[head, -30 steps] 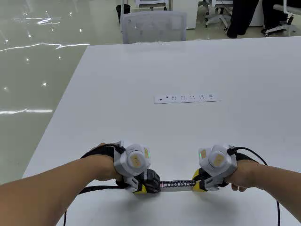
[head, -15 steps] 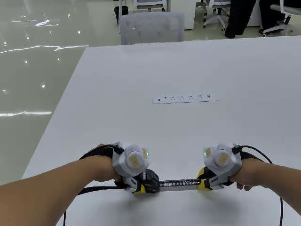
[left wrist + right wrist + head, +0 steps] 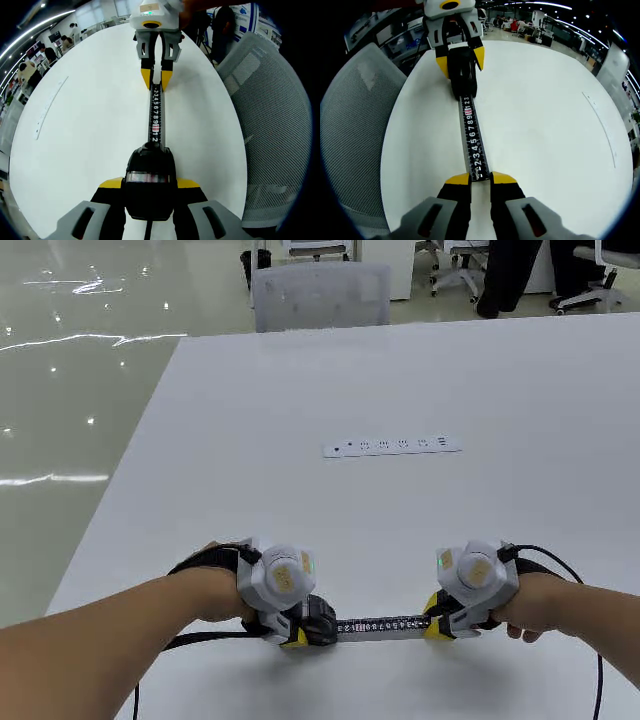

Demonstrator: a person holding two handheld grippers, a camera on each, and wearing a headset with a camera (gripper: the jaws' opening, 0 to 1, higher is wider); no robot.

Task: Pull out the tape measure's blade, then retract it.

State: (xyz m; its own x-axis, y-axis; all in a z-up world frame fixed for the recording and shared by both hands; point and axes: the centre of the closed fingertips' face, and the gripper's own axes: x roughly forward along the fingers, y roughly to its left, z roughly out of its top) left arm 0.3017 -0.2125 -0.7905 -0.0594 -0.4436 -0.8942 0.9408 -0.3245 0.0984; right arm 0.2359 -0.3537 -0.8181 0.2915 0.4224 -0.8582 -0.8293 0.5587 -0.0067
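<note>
While my left hand-held gripper (image 3: 150, 186) clamps the black tape measure (image 3: 150, 175) by its sides, my right hand-held gripper (image 3: 480, 179) pinches the tip of the blade (image 3: 471, 137) between its yellow-tipped jaws. The blade runs straight between the two, numbers facing up, close to the near edge of the white surface (image 3: 400, 530). A white power strip (image 3: 392, 446) lies well apart, toward the middle of the surface.
</note>
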